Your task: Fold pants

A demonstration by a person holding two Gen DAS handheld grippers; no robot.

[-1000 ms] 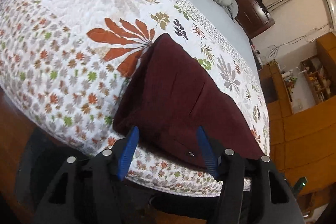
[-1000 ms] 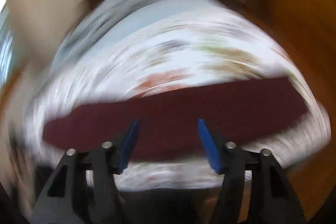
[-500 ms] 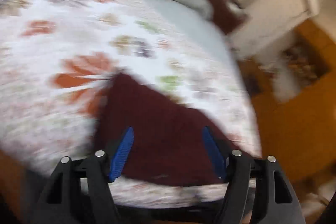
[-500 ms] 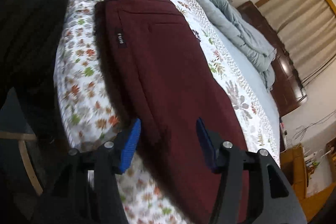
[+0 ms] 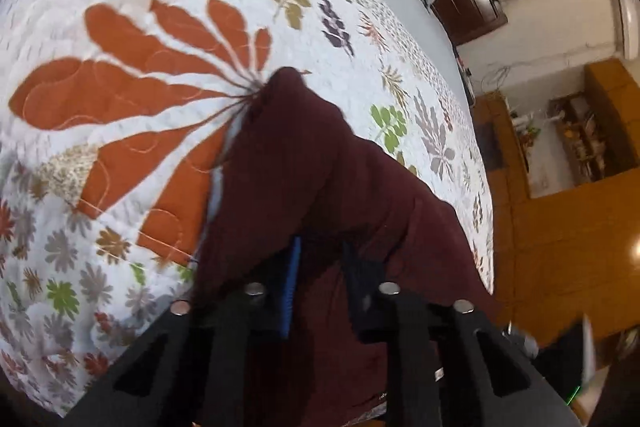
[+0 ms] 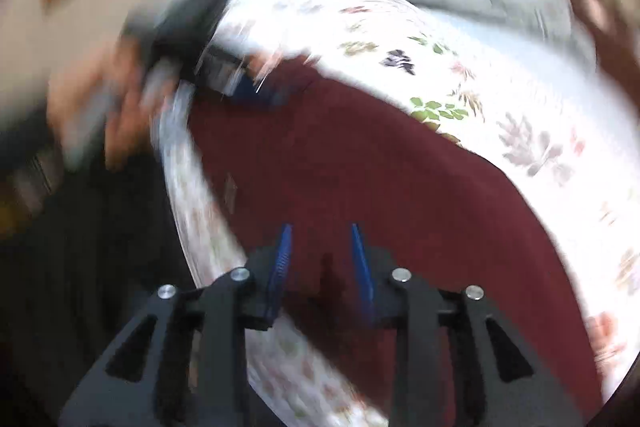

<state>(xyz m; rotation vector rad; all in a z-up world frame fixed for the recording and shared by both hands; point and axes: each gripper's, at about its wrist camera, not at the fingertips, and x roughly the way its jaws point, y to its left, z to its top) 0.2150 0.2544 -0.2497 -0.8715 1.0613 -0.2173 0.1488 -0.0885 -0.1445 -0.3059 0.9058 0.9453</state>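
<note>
The dark maroon fabric pants (image 5: 320, 187) lie on the white quilted bedspread with the leaf pattern (image 5: 140, 7), near the bed edge. Your left gripper (image 5: 318, 259) has its jaws closed on a raised fold of the pants. Your right gripper (image 6: 320, 247) hovers above them, its jaws narrowly apart and holding nothing.
</note>
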